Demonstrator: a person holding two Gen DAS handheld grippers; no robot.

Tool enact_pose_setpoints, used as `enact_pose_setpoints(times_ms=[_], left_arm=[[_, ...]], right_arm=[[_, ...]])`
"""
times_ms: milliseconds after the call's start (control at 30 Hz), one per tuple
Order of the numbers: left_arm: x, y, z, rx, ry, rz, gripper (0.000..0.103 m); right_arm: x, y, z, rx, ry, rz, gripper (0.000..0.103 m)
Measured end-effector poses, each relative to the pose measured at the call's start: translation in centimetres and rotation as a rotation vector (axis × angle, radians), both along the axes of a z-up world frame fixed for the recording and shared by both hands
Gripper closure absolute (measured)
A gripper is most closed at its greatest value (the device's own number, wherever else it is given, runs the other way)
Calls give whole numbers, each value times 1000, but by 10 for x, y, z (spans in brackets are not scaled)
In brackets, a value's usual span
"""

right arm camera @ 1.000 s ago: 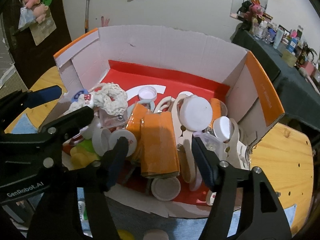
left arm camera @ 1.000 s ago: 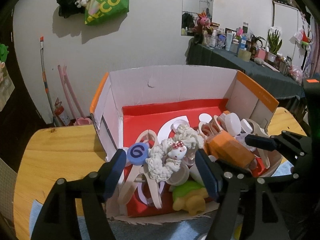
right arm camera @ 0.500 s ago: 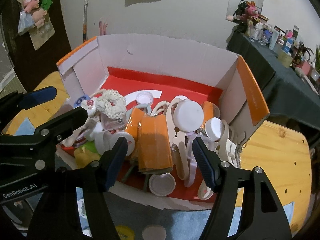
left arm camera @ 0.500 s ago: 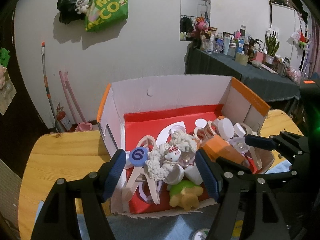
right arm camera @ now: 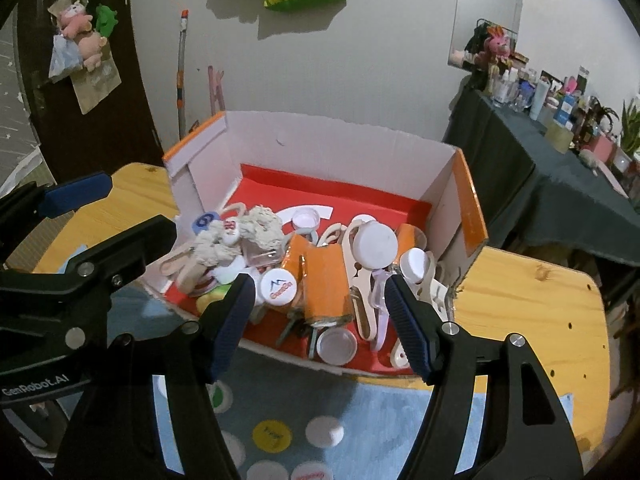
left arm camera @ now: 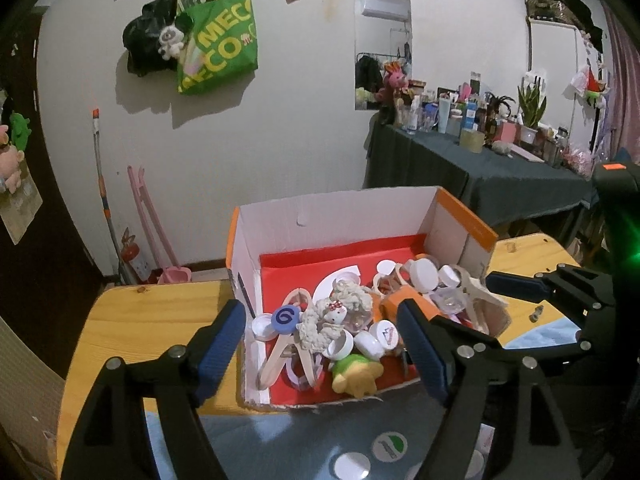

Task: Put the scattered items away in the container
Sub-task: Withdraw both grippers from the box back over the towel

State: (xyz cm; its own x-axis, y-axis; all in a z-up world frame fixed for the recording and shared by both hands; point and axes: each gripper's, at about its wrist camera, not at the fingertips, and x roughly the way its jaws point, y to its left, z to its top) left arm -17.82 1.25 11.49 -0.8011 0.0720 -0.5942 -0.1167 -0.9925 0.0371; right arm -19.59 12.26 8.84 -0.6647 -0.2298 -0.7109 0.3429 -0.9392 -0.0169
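Reading "GenRobot.AI" on the left gripper (right arm camera: 60, 208), "6" on a blue cap (left arm camera: 285, 319).

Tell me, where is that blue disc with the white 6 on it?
The blue disc lies in the cardboard box, near its left wall in the left wrist view, just left of the white crocheted doll.

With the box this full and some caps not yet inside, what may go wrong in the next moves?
1. The box has a low, torn front edge, and the white cap lies right at it; a nudge might push it out.
2. Loose caps on the blue mat sit under both open, empty grippers, the left gripper opening wider, and are easy to miss.
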Motion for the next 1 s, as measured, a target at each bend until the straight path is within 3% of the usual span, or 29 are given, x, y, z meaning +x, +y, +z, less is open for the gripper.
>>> enact_pose_setpoints(times_ms=[267,367,567,1000], left_arm=[[39,-1,21,-3,52,-6,15],[55,-1,26,-2,63,-13,15],[85,-1,30,-5,84,-18,11],[139,-3,8,14,78,-37,8]], right_arm=[[36,4,21,-17,43,5,36],[53,7,26,-21,62,4,25],[83,11,32,-34,83,6,25],[118,30,6,-22,56,-15,24]])
